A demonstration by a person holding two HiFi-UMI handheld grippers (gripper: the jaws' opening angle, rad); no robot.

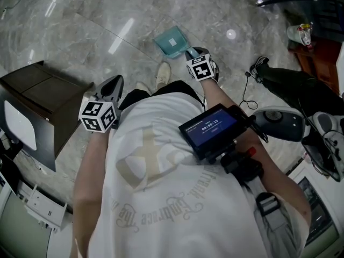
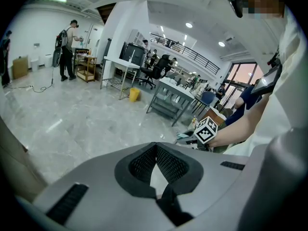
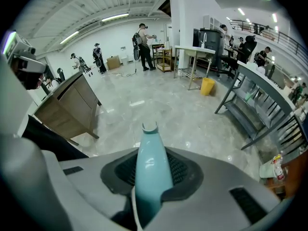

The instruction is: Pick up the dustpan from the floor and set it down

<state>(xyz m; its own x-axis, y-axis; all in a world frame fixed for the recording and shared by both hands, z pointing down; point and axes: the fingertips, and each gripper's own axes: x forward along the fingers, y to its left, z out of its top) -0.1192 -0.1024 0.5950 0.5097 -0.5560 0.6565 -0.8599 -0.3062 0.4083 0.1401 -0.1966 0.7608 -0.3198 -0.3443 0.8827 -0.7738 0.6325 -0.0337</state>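
Dustpan just beyond shoe, its teal handle clamped in right gripper. Grab done, probably lifted; floor contact unclear. Set-down remains. Left gripper left of shoe, jaws together, empty.

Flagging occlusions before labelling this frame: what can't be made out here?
- Head view: whether the dustpan touches the floor; the steep downward look shows no gap.
- Head view: the right gripper's grip point, covered by its marker cube.
- Right gripper view: only the handle shows; the pan is cut off behind the gripper body.
- Head view: chest screen text, too small.
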